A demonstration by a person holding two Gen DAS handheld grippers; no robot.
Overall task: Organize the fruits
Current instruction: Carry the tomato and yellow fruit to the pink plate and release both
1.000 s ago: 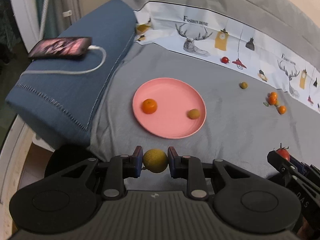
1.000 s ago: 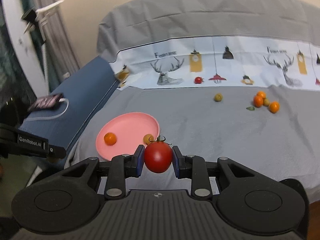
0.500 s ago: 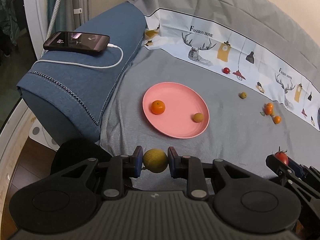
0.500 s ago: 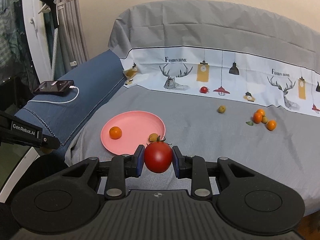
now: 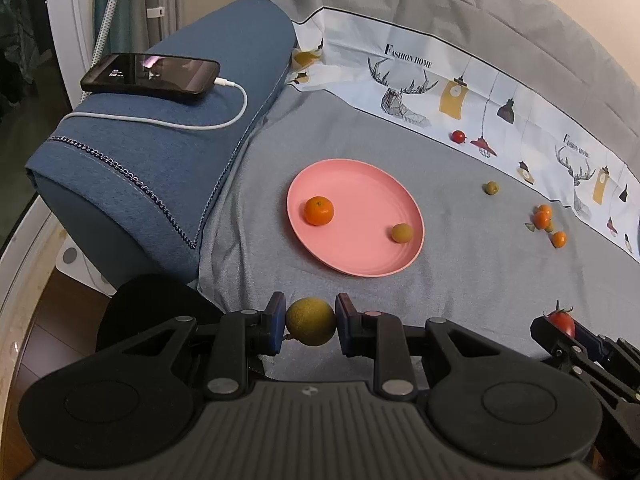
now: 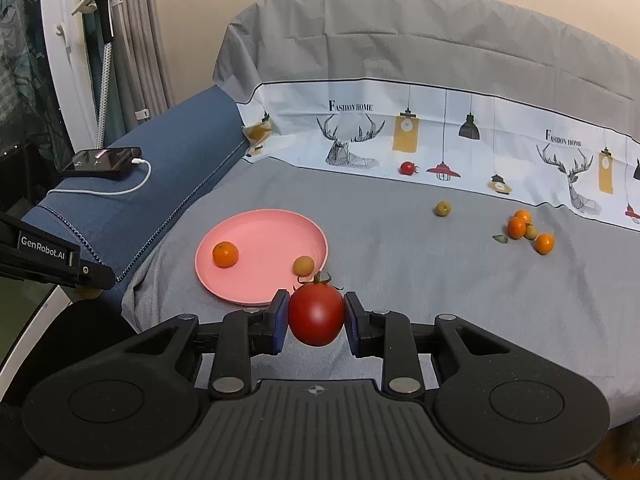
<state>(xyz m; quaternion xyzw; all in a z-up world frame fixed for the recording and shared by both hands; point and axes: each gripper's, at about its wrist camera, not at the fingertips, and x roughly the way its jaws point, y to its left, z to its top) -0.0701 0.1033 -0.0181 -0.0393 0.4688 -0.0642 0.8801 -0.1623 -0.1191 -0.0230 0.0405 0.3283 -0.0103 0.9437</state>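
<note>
My left gripper (image 5: 311,322) is shut on a yellow-green round fruit (image 5: 311,321), held above the near edge of the grey sofa seat. My right gripper (image 6: 317,315) is shut on a red tomato (image 6: 317,314); it also shows in the left wrist view (image 5: 562,322). A pink plate (image 5: 360,184) lies on the seat ahead and holds an orange (image 5: 318,211) and a small tan fruit (image 5: 402,233). In the right wrist view the plate (image 6: 268,228) is ahead to the left. Loose fruits lie further off: a red tomato (image 6: 408,168), a green fruit (image 6: 442,208) and a cluster of oranges (image 6: 528,232).
A blue armrest (image 5: 160,152) at the left carries a phone (image 5: 151,76) on a white charging cable (image 5: 224,120). The printed sofa cover rises along the back (image 6: 440,132). A curtain and a stand (image 6: 105,60) are at the far left. The floor lies below the seat edge.
Both grippers have pulled back and up from the sofa, so the plate and fruits look smaller and further away. Both still hold their fruits.
</note>
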